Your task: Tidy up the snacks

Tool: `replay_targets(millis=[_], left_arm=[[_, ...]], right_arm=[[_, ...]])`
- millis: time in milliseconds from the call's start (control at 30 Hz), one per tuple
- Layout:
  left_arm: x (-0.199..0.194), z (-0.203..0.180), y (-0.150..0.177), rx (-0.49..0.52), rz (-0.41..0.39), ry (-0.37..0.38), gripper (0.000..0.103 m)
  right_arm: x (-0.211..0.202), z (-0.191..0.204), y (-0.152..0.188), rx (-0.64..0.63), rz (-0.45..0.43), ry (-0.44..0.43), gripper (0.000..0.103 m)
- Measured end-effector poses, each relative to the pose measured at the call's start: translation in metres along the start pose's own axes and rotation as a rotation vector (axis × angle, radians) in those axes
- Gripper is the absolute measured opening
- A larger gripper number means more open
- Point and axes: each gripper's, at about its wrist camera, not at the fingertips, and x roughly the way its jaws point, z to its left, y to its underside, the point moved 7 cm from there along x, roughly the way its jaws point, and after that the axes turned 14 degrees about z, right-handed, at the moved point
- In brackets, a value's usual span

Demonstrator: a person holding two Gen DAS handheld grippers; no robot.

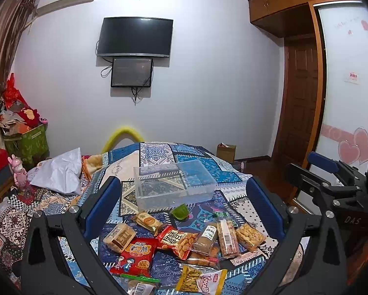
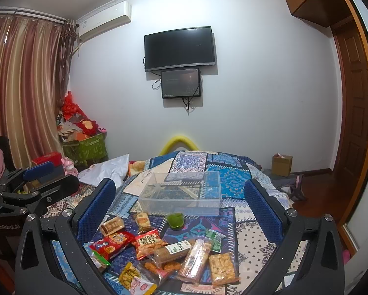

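Note:
A clear plastic bin [image 1: 174,184] [image 2: 181,194] stands empty on the patterned bedspread. In front of it lies a heap of snack packs: a red packet [image 1: 136,255] [image 2: 112,243], a green jelly cup [image 1: 180,212] [image 2: 175,220], a long wafer pack [image 1: 227,237] [image 2: 196,260], a cracker bag [image 1: 249,236] [image 2: 222,268]. My left gripper [image 1: 181,201] hovers above the heap, open, nothing between its blue pads. My right gripper [image 2: 181,205] is likewise open and empty over the same heap. Each gripper shows at the edge of the other's view.
A white pillow [image 1: 61,172] [image 2: 107,170] lies left of the bin. A green box piled with clutter [image 1: 26,142] stands in the left corner. A cardboard box [image 2: 282,164] sits on the floor at right, near a wooden door [image 1: 299,93].

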Motion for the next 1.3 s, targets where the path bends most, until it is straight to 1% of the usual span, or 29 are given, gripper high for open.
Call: replay_targets(millis=[967, 1167, 1300], left_arm=[[0.000, 0.000, -0.001, 0.002, -0.002, 0.000, 0.103], [0.002, 0.001, 0.001, 0.001, 0.005, 0.001, 0.103], [0.007, 0.001, 0.004, -0.008, 0.021, 0.006, 0.103]], right_arm=[[0.001, 0.000, 0.000, 0.003, 0.004, -0.012, 0.103], [0.004, 0.000, 0.003, 0.003, 0.013, -0.007, 0.103], [0.011, -0.003, 0.008, 0.005, 0.035, -0.007, 0.103]])
